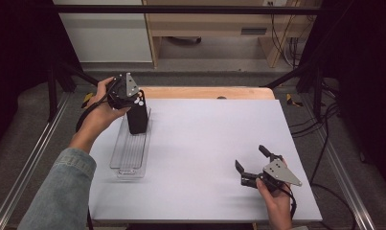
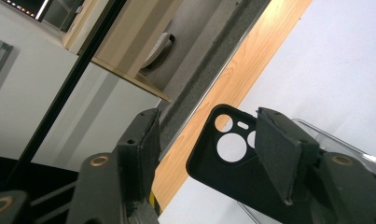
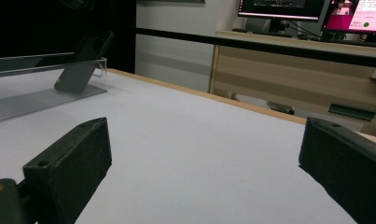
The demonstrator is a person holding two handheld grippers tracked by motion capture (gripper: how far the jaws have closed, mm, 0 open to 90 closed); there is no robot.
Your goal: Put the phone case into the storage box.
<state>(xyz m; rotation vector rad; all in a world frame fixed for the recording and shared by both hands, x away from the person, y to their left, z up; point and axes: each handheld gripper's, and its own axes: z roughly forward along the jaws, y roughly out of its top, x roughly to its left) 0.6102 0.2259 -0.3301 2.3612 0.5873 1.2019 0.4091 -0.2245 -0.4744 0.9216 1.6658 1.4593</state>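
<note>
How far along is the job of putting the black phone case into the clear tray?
Mostly done: the phone case already stands tilted inside the clear tray, leaning on its far end. In hand: the left gripper has open fingers around the case, with a gap at one side, so it looks let go. Left: draw that hand away. The right gripper waits open over the table.

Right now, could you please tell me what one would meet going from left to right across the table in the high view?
Clear plastic tray → black phone case standing in the tray's far end, under the left gripper → bare white tabletop → open right gripper.
</note>
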